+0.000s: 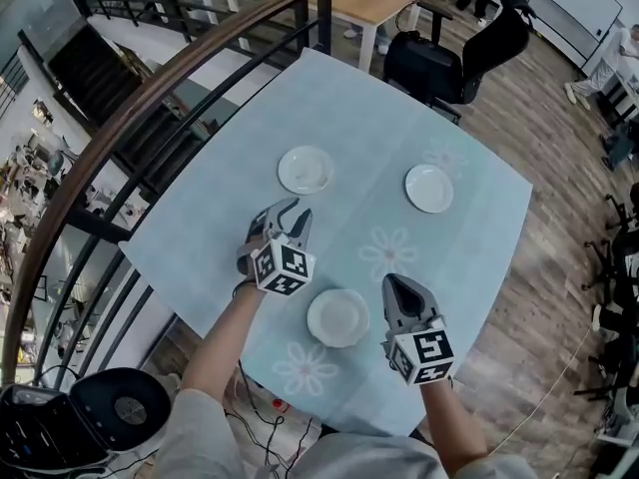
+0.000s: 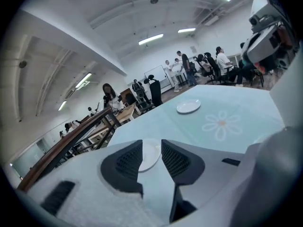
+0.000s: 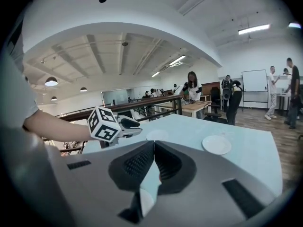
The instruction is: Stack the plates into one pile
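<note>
Left gripper (image 1: 291,212) hovers over the left half of the table (image 1: 369,108), and its jaws stand wide apart with nothing held between them. In the left gripper view (image 2: 151,146) the gap between the jaws frames the first plate (image 2: 147,156), which lies beyond the tips and does not touch them. In the head view this first plate (image 1: 306,169) lies flat on the light blue cloth, just past the left gripper and well apart from the other plates. To the left of the table runs a dark curved railing (image 1: 150,98).

The second plate (image 1: 337,317) lies near the front edge of the table, between the two grippers but touched by neither. A pale flower print (image 1: 391,252) is on the cloth behind it.

The right gripper (image 1: 397,285) is just beside the second plate, on its right. In the right gripper view (image 3: 154,145) its jaws are pressed together at the tips and carry nothing.

The third plate (image 1: 429,188) lies alone on the far right part of the table. All three plates are separate, and none is stacked.
</note>
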